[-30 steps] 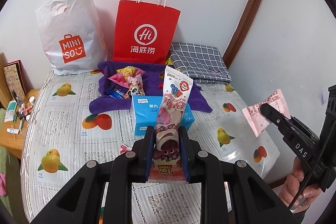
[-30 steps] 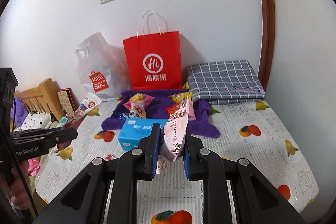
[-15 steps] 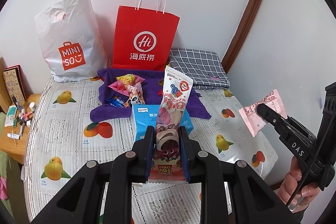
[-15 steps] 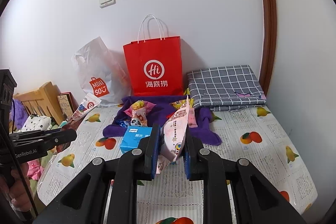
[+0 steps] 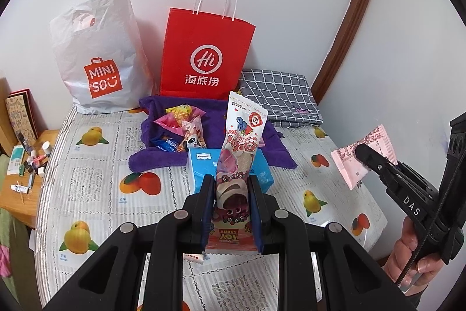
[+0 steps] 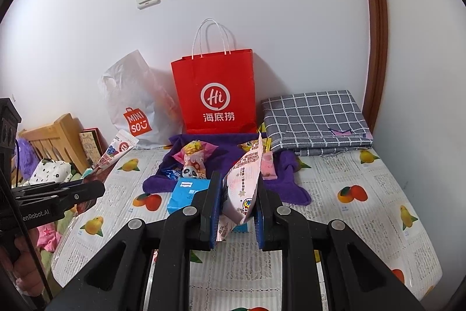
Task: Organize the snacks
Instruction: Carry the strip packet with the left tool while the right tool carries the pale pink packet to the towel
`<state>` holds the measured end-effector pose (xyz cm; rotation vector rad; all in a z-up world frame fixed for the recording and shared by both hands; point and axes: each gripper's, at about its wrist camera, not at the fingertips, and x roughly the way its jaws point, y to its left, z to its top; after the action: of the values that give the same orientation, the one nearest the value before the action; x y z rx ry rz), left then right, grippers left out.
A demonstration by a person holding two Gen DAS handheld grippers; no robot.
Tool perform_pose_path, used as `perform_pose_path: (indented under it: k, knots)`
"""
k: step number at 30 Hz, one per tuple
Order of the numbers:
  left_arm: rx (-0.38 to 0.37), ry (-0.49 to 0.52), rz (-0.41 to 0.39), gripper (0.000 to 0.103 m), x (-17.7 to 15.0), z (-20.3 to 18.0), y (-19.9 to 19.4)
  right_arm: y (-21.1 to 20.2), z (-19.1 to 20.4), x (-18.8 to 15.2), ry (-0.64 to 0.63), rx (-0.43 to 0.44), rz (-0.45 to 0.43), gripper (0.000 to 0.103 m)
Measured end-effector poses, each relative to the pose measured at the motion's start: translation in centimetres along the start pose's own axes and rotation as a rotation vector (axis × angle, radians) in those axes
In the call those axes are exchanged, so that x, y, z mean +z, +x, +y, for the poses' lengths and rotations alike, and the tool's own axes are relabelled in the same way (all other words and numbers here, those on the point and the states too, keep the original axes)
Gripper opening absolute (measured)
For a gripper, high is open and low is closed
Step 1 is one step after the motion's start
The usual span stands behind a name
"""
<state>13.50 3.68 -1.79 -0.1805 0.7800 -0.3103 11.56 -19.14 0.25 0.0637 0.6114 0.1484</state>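
Left gripper (image 5: 231, 196): its jaws are clamping the lower part of a tall snack pouch (image 5: 237, 159), which is standing upright above the table.
Snack pouch writing: "TOY STORY" is showing upside down at the bottom edge, with cartoon berries and a red strawberry badge near the top.
Right gripper (image 6: 236, 204): its jaws are pinching a pale pink snack packet (image 6: 243, 184), which is tilting edge-on; rows of fine print are running down its back, too small to read.
Right hand (image 5: 413, 258): it is gripping the black handle marked "DAS".
Left gripper body in the right view: white lettering reading "enRobot.AI" is showing.
Red paper bag (image 5: 205, 51): it is standing against the wall with a white "Hi" logo and the characters 海底捞.
White plastic bag (image 5: 99, 54): it is leaning beside the red one, printed "MINISO" in an orange bag shape.
Purple cloth (image 5: 209, 118): more snack packets are lying on it, including one with a panda face (image 6: 190, 172).
Blue box (image 5: 201, 166): it is lying on the fruit-print tablecloth (image 5: 96, 182), just in front of the purple cloth; its label is unreadable.
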Motion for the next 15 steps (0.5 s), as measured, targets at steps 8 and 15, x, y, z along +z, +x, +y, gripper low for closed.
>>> perform_pose_path:
  k: [8, 15]
  knots:
    - [0.002, -0.006, -0.008, 0.022, 0.6, 0.5, 0.1, 0.6, 0.3, 0.6, 0.003, 0.001, -0.003, 0.020]
    - [0.006, -0.015, -0.002, 0.022, 1.1, 1.0, 0.7, 1.5, 0.6, 1.0, -0.007, 0.002, 0.003, 0.020]
